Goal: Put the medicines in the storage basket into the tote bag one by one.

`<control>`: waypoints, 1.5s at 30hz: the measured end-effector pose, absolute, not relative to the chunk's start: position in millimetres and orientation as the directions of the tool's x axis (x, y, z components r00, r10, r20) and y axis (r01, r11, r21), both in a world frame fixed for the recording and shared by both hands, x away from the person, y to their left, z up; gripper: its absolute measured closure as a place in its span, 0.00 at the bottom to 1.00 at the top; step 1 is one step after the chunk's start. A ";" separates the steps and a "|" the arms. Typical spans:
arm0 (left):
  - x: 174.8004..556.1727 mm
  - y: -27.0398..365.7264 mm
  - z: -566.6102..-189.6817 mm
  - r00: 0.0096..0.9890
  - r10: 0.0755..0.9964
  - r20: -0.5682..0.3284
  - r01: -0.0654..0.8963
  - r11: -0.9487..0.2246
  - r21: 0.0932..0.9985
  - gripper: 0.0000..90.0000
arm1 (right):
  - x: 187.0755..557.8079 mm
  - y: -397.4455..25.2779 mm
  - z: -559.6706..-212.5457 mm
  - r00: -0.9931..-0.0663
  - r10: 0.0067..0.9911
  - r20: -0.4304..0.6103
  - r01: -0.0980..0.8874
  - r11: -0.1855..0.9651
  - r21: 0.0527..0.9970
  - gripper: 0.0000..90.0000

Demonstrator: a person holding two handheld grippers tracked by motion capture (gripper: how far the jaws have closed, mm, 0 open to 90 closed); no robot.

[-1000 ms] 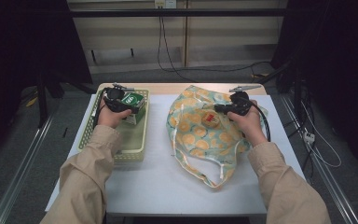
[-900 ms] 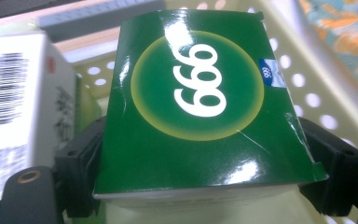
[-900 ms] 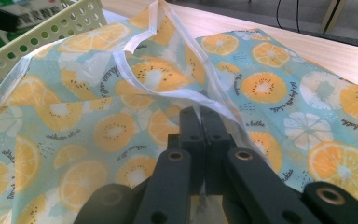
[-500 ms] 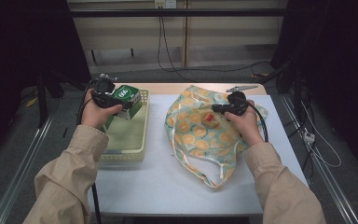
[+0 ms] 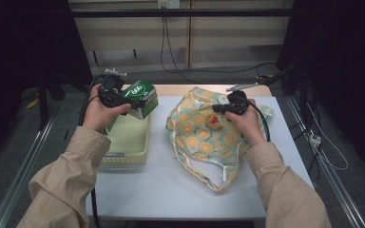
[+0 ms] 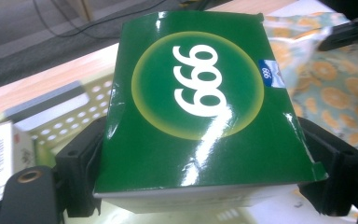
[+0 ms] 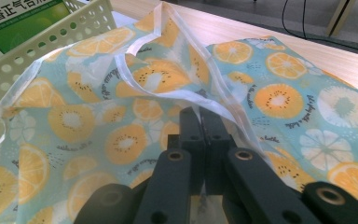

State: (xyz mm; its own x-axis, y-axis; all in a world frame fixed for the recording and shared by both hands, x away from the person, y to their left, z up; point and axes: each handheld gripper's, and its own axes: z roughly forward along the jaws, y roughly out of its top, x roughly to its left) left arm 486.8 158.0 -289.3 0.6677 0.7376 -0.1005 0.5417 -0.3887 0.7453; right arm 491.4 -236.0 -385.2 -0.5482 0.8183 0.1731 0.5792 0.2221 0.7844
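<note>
High view, items placed relative to the pale green basket (image 5: 128, 142):
- Left gripper (image 5: 140, 101): clamped on green box (image 5: 141, 97), raised above basket's far end.
- Fruit-print bag (image 5: 204, 135): flat on table, just right of basket.
- Right gripper (image 5: 215, 109): pinched shut on bag's white-edged rim, well right of basket.

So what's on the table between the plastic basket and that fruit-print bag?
Nothing: in the high view a bare strip of white table separates the basket from the bag.
</note>
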 end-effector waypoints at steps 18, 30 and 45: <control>458.9 102.1 -288.0 0.806 0.580 -0.117 0.452 -0.476 0.755 0.18 | 492.1 -229.6 -385.6 -0.555 0.815 0.168 0.579 0.233 0.781 1.00; 445.6 61.8 -309.2 0.852 0.499 -0.160 0.433 -0.497 0.752 0.18 | 492.3 -231.1 -386.7 -0.558 0.813 0.170 0.579 0.233 0.782 1.00; 437.3 7.2 -356.4 0.885 0.437 -0.160 0.409 -0.567 0.715 0.18 | 490.3 -233.0 -383.6 -0.565 0.807 0.170 0.572 0.235 0.786 1.00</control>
State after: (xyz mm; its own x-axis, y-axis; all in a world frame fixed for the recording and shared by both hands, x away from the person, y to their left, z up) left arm 437.3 7.2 -356.4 0.8852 0.4371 -0.1596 0.4090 -0.5674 0.7147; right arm 490.3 -233.0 -383.6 -0.5653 0.8071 0.1703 0.5719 0.2347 0.7860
